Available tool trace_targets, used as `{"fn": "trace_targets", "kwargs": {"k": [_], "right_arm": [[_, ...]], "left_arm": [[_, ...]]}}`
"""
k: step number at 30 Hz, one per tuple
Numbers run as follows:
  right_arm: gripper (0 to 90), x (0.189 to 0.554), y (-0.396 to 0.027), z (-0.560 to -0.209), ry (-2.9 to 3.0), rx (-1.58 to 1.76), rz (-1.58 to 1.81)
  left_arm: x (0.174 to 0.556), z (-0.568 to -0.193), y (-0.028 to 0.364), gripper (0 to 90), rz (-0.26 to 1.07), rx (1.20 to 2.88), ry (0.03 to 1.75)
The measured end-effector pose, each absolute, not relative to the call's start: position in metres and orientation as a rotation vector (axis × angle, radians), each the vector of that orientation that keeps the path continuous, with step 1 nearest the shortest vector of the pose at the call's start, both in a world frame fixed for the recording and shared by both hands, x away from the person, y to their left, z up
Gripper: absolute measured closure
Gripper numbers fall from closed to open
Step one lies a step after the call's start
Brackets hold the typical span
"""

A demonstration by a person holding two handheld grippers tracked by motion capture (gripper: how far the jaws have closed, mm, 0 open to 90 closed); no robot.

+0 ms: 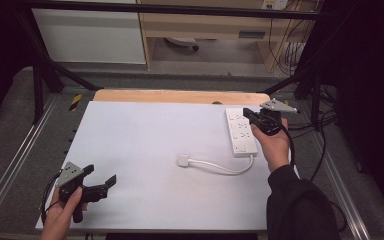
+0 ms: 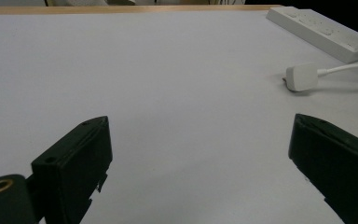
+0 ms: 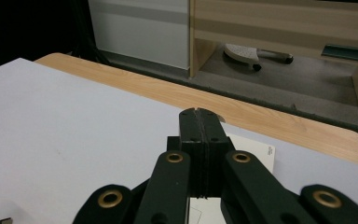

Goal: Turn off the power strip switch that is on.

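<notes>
White pwr strip — flat, far-right

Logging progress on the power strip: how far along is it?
Done: nothing yet; the plug lies loose on the table, cord curled beside the strip. In hand: the right gripper, shut and empty, is over the strip; the left gripper waits open. Left: presumably grasping and inserting the plug.

The power strip lies on the surface toward its far right corner. Its cable curls back toward the near side and ends in the plug, which lies near the middle, left of the strip. The right gripper hangs over the strip's far end. The left gripper sits at the near left corner, well apart from the plug.
</notes>
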State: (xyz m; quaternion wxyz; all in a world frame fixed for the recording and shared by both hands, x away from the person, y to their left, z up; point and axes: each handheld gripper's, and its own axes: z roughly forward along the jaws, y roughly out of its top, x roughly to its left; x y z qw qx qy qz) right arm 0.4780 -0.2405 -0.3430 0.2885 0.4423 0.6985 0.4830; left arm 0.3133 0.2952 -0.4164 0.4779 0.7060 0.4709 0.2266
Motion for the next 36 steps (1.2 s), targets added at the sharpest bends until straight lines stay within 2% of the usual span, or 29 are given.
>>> {"fn": "trace_targets", "kwargs": {"k": [23,36], "right_arm": [[90.0,0.515,-0.239,-0.369,1.882,1.255,1.213],[90.0,0.523,-0.222,-0.383,1.938,1.231,1.172]], "left_arm": [[0.313,-0.417,0.295,5.7,0.558,1.737,1.148],[0.313,-0.417,0.293,5.7,0.558,1.746,1.138]]}}
